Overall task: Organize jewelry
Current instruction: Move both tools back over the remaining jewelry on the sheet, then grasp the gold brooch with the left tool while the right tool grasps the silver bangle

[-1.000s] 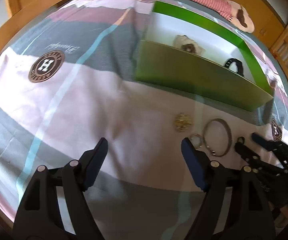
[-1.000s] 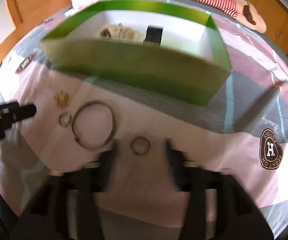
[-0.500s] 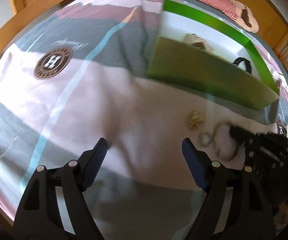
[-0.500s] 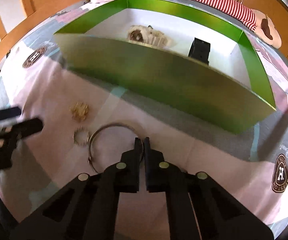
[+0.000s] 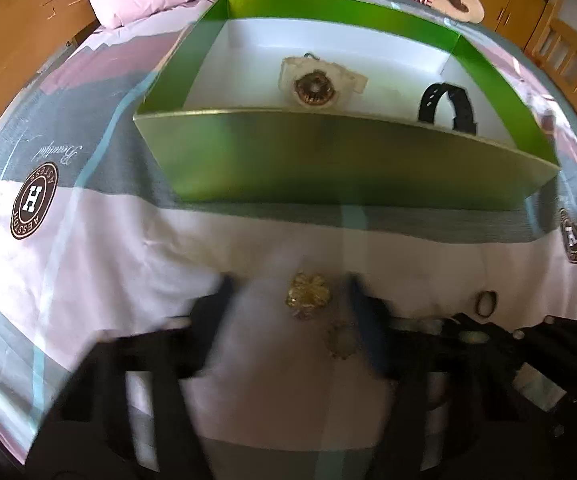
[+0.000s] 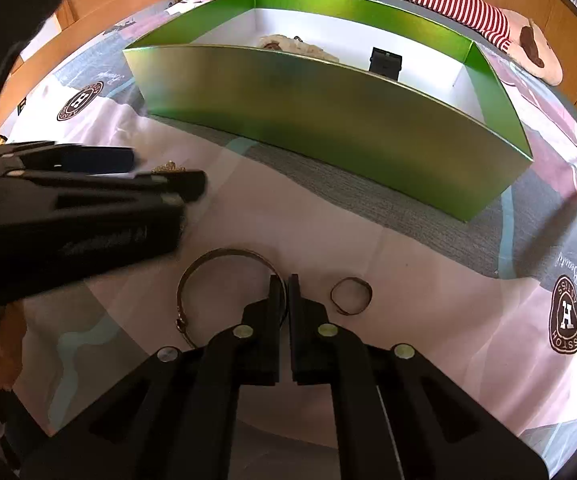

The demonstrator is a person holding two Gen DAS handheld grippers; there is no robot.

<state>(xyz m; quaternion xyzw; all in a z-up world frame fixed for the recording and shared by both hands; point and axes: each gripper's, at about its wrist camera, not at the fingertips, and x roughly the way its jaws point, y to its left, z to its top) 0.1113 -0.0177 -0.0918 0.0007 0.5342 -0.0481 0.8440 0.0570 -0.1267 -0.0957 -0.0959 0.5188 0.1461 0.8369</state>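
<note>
Golden brooch (image 5: 307,294) lies on the bed sheet (image 5: 136,264) between my wide-open left claw (image 5: 288,300); my right claw (image 6: 287,286) pinches the bangle (image 6: 224,256), near the green box (image 6: 328,120).

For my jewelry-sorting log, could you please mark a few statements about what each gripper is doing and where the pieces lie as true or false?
1. The right gripper is shut on the bangle. True.
2. The small ring lies inside the green box. False: it lies on the bedspread beside the right gripper.
3. The left gripper is open around the gold brooch. True.
4. The box is empty. False: a black watch and a beige watch lie inside.
</note>
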